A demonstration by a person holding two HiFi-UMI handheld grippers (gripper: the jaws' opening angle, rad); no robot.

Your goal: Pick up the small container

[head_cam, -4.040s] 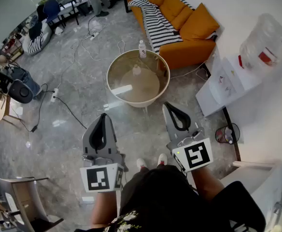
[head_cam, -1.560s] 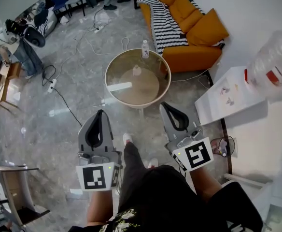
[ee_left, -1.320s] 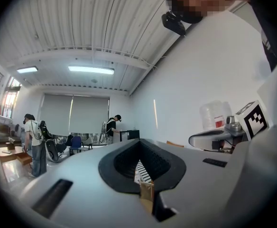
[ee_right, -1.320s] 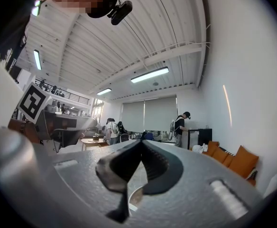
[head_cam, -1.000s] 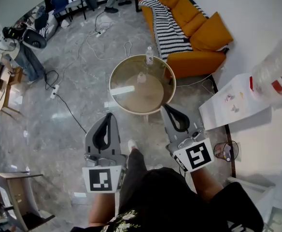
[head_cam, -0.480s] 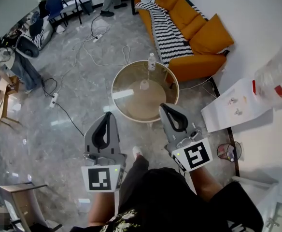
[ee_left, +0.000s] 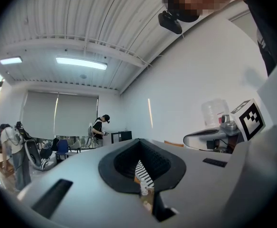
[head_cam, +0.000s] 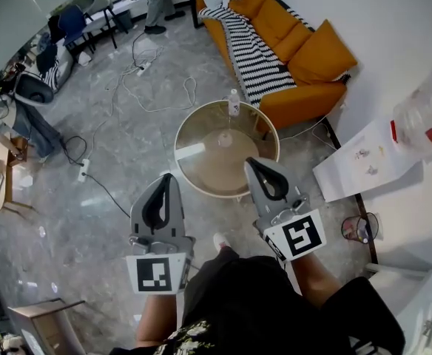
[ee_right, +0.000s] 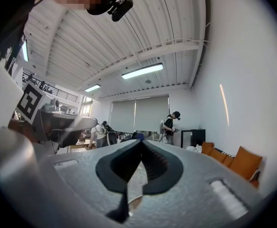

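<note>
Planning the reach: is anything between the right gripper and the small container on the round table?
Nothing visible. The small container sits alone mid-table; the bottle stands beyond it, at the far rim of the round table. The right gripper, jaws shut, points toward the near rim.

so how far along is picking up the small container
Done: nothing visible yet; the small container sits on the round table, with no tool touching it. In hand: nothing; the left tool and right tool are both shut and empty, at the table's near side. Left: probably open one tool, reach over, close on the container and lift.
</note>
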